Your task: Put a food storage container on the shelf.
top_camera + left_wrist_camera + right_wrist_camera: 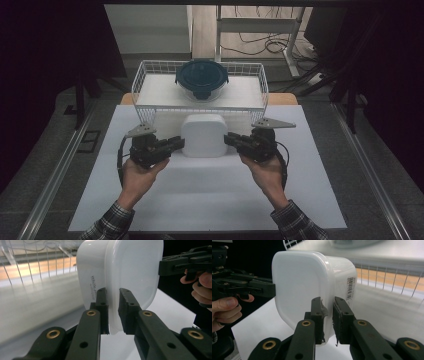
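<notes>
– Where is the white box?
– Just in front of the wire basket, off the table. The left gripper and right gripper each pinch one edge.
– Is it in?
– Not yet. It looks like it goes beside the blue-lidded bowl.

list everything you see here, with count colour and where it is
white lidded container: 1, white, held between the two grippers in front of the basket, clamped at its rim on both sides
wire basket: 1, white, far end of the table
round container: 1, clear with dark blue lid, inside the wire basket
table: 1, white top
metal frame: 1, light grey, on the floor beyond the table, with cables
left gripper: 1, black, shut on the container's left rim
right gripper: 1, black, shut on its right rim
hands: 2, in plaid sleeves, near edge of the table
</notes>
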`<state>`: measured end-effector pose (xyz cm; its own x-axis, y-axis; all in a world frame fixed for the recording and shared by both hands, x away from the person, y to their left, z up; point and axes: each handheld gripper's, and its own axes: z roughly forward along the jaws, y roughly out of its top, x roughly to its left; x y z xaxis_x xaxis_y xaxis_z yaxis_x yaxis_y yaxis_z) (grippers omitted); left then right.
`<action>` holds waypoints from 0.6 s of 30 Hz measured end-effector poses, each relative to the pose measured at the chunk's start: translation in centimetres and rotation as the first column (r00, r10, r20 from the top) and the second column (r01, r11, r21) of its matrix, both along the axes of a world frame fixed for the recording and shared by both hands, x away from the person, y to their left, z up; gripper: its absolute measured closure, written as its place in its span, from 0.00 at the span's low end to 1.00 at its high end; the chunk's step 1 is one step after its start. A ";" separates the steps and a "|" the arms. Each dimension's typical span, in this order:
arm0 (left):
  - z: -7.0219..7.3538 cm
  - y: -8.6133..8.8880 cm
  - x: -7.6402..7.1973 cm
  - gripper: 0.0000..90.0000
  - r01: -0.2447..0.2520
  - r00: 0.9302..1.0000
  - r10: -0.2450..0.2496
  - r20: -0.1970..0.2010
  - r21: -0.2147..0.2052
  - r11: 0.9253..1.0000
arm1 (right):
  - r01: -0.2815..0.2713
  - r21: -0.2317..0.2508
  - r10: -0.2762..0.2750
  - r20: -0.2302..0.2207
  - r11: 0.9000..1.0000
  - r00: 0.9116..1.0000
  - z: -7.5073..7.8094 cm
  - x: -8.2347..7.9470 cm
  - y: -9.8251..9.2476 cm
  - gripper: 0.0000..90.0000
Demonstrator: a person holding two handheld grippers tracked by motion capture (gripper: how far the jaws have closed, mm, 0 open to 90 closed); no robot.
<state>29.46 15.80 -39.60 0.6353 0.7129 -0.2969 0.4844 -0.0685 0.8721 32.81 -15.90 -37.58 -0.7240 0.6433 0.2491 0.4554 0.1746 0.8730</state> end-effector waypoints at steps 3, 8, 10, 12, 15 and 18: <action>0.9 0.1 0.4 0.88 -0.006 1.000 0.006 0.010 -0.001 1.000 | 0.001 0.004 -0.001 0.014 1.000 1.000 1.1 0.4 0.1 0.87; 2.1 0.2 0.6 0.88 -0.012 1.000 0.012 0.024 -0.001 1.000 | -0.002 0.013 0.002 0.031 1.000 1.000 2.5 0.9 0.3 0.87; 2.7 0.3 0.6 0.88 -0.015 0.999 0.015 0.032 0.000 1.000 | -0.002 0.014 0.002 0.032 1.000 0.999 2.7 1.0 0.4 0.87; 3.5 0.3 0.6 0.88 -0.016 0.999 0.016 0.039 0.001 1.000 | -0.006 0.020 0.005 0.039 1.000 0.999 3.4 1.0 0.4 0.87; 4.9 0.3 0.8 0.88 -0.025 0.998 0.025 0.055 0.012 1.000 | -0.009 0.027 0.008 0.047 1.000 0.999 4.6 1.3 0.4 0.87; 5.9 0.3 1.0 0.88 -0.032 0.998 0.031 0.063 0.019 0.999 | -0.009 0.032 0.007 0.047 0.999 0.999 5.4 1.7 0.5 0.87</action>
<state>30.43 16.05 -33.72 0.6292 0.7383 -0.2430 0.4312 -0.0715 0.8994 34.50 -15.43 -32.22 -0.7404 0.6296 0.2353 0.4128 0.1495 0.8985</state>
